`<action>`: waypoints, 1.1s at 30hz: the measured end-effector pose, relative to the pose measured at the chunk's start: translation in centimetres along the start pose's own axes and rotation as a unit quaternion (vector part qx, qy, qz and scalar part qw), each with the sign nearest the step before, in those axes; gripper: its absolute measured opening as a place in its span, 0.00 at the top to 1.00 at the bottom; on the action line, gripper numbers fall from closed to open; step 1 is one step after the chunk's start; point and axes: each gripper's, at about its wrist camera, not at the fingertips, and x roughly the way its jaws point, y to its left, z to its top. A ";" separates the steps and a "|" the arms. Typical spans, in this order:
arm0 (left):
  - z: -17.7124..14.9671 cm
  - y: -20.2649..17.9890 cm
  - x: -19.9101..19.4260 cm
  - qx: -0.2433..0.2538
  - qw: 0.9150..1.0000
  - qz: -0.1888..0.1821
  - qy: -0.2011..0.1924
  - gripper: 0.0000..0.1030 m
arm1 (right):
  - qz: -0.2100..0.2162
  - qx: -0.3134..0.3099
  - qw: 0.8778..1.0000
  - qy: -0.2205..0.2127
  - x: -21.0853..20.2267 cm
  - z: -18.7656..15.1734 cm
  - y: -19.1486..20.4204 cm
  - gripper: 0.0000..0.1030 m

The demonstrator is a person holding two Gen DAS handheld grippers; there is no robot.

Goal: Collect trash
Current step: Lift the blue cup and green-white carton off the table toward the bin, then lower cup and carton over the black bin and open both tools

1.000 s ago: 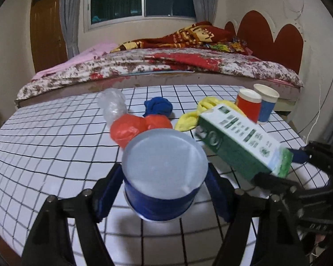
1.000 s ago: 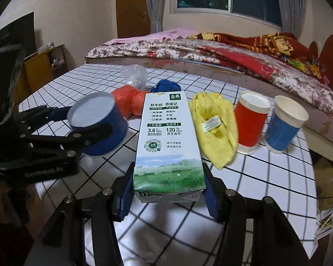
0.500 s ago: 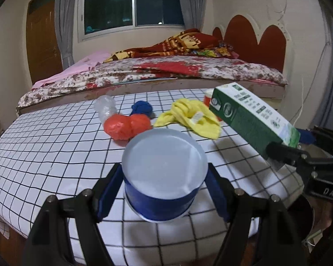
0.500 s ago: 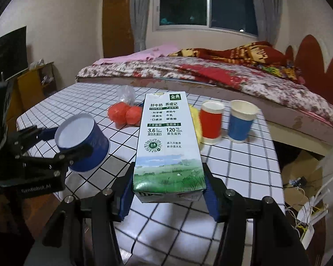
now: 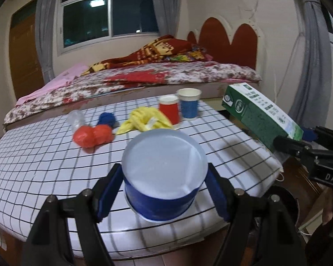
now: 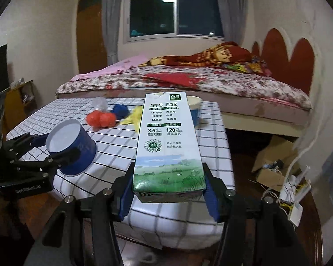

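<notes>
milk carton [image 6: 168, 141] printed "金典", "3.6", "120"; left hand-held gripper [image 6: 64, 148] marked "GenRobot.AI"

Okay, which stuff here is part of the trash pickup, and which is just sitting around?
In hand:
blue paper cup, gripped by the left gripper
milk carton, gripped by the right gripper

Lying about:
yellow cloth
red cup
bed

You have three paper cups: a blue cup [image 5: 164, 186] held, a red cup [image 5: 169, 112] and another blue cup [image 5: 189, 106] standing. One milk carton [image 6: 168, 141]. One yellow cloth [image 5: 144, 122]. Two orange balls [image 5: 92, 135].
</notes>
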 end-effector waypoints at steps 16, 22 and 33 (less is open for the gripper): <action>0.1 -10.0 0.3 0.056 0.994 -0.091 0.003 0.28 | -0.075 0.054 0.996 0.011 -5.5 -4.6 -7.9 0.46; -0.8 -14.1 0.5 0.080 0.988 -0.135 0.015 0.28 | -0.101 0.071 0.992 0.032 -6.8 -7.3 -10.9 0.46; -3.4 -21.3 1.6 0.129 0.968 -0.210 0.053 0.28 | -0.133 0.104 0.982 0.082 -8.9 -13.5 -15.2 0.46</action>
